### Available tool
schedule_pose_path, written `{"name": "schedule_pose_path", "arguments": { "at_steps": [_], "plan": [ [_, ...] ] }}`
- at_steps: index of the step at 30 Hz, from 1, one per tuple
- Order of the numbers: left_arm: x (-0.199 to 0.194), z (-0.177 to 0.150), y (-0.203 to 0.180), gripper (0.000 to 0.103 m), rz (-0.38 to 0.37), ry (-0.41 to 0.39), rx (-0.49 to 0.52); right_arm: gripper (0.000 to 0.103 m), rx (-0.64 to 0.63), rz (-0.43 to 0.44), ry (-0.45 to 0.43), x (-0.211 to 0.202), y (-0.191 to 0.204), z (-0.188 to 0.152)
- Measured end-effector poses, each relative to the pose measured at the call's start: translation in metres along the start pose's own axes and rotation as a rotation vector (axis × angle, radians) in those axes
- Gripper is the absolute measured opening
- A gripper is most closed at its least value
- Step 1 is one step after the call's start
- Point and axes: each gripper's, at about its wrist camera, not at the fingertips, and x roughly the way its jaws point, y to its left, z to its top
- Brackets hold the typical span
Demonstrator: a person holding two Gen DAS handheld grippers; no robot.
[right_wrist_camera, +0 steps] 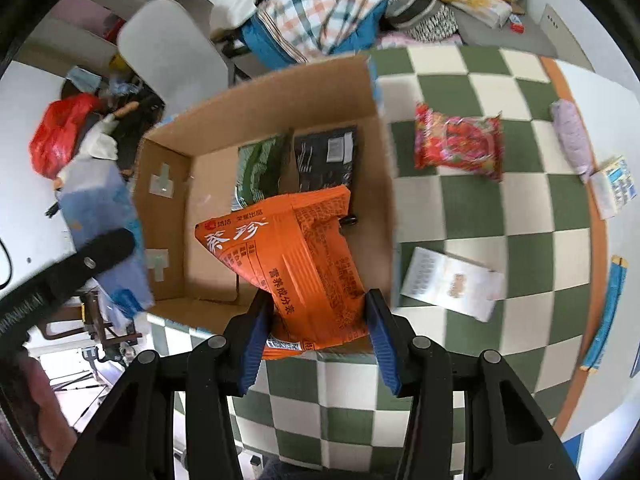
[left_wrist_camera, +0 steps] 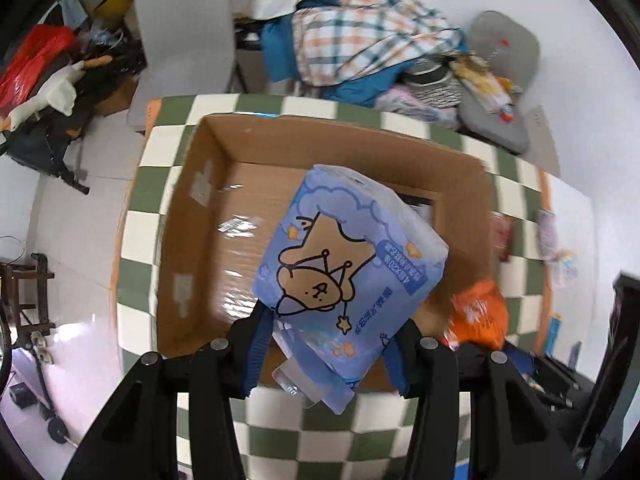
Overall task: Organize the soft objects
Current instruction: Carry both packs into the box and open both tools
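My left gripper (left_wrist_camera: pixel 332 336) is shut on a blue tissue pack with a cartoon bear (left_wrist_camera: pixel 348 256) and holds it above the open cardboard box (left_wrist_camera: pixel 188 216). My right gripper (right_wrist_camera: pixel 318 316) is shut on an orange snack bag (right_wrist_camera: pixel 296 256) and holds it over the near edge of the same box (right_wrist_camera: pixel 168 216). A green bag (right_wrist_camera: pixel 260 168) and a black bag (right_wrist_camera: pixel 326 156) lie in the box. The orange bag also shows in the left wrist view (left_wrist_camera: pixel 478 314), and the blue pack shows in the right wrist view (right_wrist_camera: pixel 100 224).
The box stands on a green-and-white checkered table (right_wrist_camera: pixel 480 216). A red snack bag (right_wrist_camera: pixel 458 146), a white tissue pack (right_wrist_camera: pixel 450 284), a lilac pack (right_wrist_camera: pixel 572 136) and a small white-blue pack (right_wrist_camera: pixel 612 184) lie right of the box. A chair (left_wrist_camera: pixel 184 36) and piled clothes (left_wrist_camera: pixel 360 32) stand behind.
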Motion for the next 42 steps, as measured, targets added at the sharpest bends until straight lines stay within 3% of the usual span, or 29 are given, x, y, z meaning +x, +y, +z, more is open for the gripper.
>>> {"name": "schedule_pose_path", "arguments": {
  "at_steps": [7, 13, 22, 29, 30, 32, 35, 39, 42],
  "plan": [
    [0.072, 0.049, 0.035, 0.047, 0.025, 0.106, -0.046, 0.05, 0.06, -0.089, 0.074, 0.074, 0.007, 0.014],
    [0.117, 0.076, 0.045, 0.047, -0.008, 0.186, -0.072, 0.05, 0.087, -0.148, 0.109, 0.11, 0.005, 0.02],
    [0.14, 0.095, 0.033, 0.049, -0.017, 0.236, -0.032, 0.05, 0.097, -0.175, 0.122, 0.126, 0.014, 0.028],
    [0.144, 0.094, 0.034, 0.058, -0.01, 0.27, -0.014, 0.052, 0.102, -0.18, 0.168, 0.14, 0.014, 0.029],
    [0.143, 0.095, 0.034, 0.062, -0.01, 0.265, -0.013, 0.054, 0.098, -0.181, 0.171, 0.14, 0.016, 0.029],
    [0.137, 0.096, 0.033, 0.081, 0.002, 0.237, 0.0, 0.06, 0.091, -0.172, 0.174, 0.142, 0.019, 0.03],
    [0.126, 0.092, 0.033, 0.094, 0.006, 0.209, 0.023, 0.07, 0.077, -0.175, 0.175, 0.144, 0.027, 0.028],
    [0.113, 0.082, 0.038, 0.099, -0.01, 0.191, 0.031, 0.094, 0.047, -0.179, 0.158, 0.14, 0.04, 0.025],
    [0.098, 0.068, 0.042, 0.099, -0.004, 0.155, 0.034, 0.097, 0.036, -0.182, 0.136, 0.134, 0.048, 0.024]
  ]
}}
